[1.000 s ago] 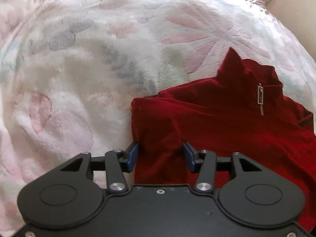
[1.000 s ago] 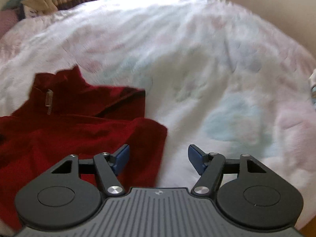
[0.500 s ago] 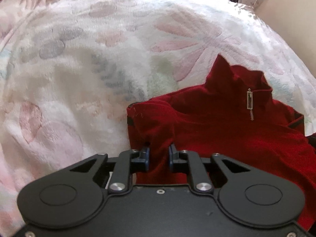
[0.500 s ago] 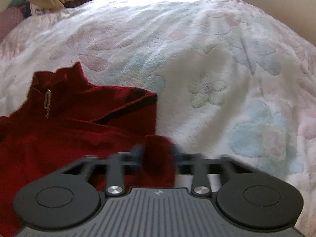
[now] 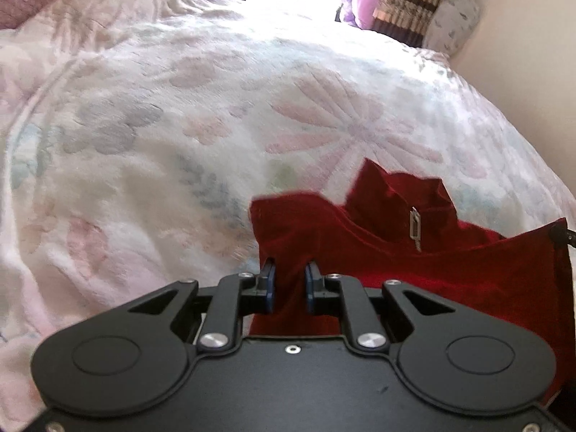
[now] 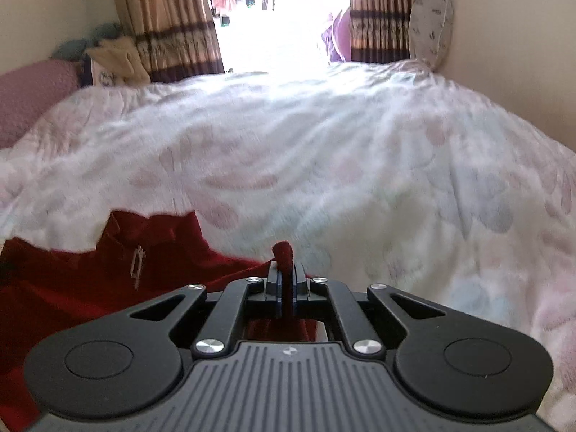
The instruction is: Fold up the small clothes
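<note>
A small dark red velvet top [image 5: 432, 273] with a high collar and a metal zip pull [image 5: 414, 225] lies on a floral bedspread [image 5: 180, 126]. My left gripper [image 5: 289, 270] grips its left edge, jaws closing tight on a bunched fold that is raised off the bed. In the right wrist view the top [image 6: 90, 288] fills the lower left, zip pull [image 6: 137, 264] showing. My right gripper [image 6: 286, 270] is shut on the opposite edge, and a small tuft of red cloth pokes up between its pads. The stretch of hem between the two grippers hangs taut.
The pale bedspread [image 6: 360, 180] spreads wide ahead of both grippers. A pink pillow [image 6: 28, 100] lies at the far left and a white patterned pillow [image 6: 430, 25] stands at the far right corner. Striped curtains [image 6: 172, 18] frame a bright window. A cream wall [image 5: 532, 72] borders the bed's right side.
Both grippers went from open around the top's edges to shut on them. Both then rose and tipped upward, lifting the gripped cloth off the bed.
</note>
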`<state>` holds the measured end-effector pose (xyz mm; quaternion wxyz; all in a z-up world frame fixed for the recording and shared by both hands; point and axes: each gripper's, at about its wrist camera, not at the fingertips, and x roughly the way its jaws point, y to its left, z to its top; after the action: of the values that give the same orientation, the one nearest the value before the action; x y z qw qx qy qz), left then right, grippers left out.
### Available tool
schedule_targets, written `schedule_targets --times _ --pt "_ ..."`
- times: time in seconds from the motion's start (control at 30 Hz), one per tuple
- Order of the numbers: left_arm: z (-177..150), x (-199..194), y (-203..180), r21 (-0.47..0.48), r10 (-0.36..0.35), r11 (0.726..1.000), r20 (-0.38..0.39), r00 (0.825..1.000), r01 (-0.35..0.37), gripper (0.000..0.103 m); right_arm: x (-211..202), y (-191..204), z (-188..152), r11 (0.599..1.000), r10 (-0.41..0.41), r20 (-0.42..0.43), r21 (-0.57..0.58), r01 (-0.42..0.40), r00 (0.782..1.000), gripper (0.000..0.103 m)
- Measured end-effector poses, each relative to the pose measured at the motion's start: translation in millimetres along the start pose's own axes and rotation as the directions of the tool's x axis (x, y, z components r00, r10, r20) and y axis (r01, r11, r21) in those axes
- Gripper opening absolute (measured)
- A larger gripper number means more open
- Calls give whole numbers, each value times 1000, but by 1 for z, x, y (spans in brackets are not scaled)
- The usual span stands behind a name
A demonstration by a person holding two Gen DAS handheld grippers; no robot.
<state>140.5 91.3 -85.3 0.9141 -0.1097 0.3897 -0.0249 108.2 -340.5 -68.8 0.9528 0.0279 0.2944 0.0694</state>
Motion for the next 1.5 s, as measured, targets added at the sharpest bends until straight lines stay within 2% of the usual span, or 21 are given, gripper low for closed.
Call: schedule_targets --times 0.13,0.2,0.37,0.5,0.6,0.7,0.77,0.87,0.9,0.97,1.0,1.27,1.43,1.5 --pt "9 -8 14 -23 34 999 52 998 -32 2 11 2 12 1000 3 37 -2 -3 999 5" --pt "11 1 21 -39 49 998 35 998 -48 1 21 2 17 1000 1 42 12 -2 999 5" --pt "2 28 26 -75 -1 997 -49 999 -3 3 41 4 14 1000 -15 10 21 14 1000 5" --pt "-5 46 24 -86 -18 996 -83 996 11 6 44 7 4 999 -31 -3 -19 31 1000 5" --pt "-5 57 22 -69 2 998 -100 995 -9 38 49 8 1 999 -26 -11 -31 26 1000 5" --pt "-6 65 20 -41 32 998 -117 993 -37 40 65 6 -8 998 -50 -66 -45 47 997 6" --pt "-6 68 17 -26 24 999 -121 992 -28 43 77 1 -17 998 -66 -134 -28 62 989 6" --pt "-6 73 13 -8 13 1000 -130 991 -14 46 79 -3 -27 999 -50 -164 -6 49 985 6" --pt "-6 73 13 -4 9 1000 -133 991 -9 43 77 -4 -26 999 -48 -160 -6 48 986 6" --pt "-7 78 8 36 2 999 -155 988 4 15 75 -3 -26 999 -49 -154 -6 49 987 6" --pt "-7 79 7 50 15 999 -154 988 -8 10 75 -2 -26 999 -50 -153 -9 49 987 6" --pt "-3 62 4 28 3 1000 -111 994 1 9 75 -1 -25 998 -59 -148 -30 55 987 6" --pt "8 35 -9 48 -11 999 -47 999 13 9 74 -1 -24 998 -54 -139 -22 51 989 6" --pt "12 22 -10 26 -19 999 -3 1000 19 9 71 0 -23 999 -53 -129 -20 50 990 6"
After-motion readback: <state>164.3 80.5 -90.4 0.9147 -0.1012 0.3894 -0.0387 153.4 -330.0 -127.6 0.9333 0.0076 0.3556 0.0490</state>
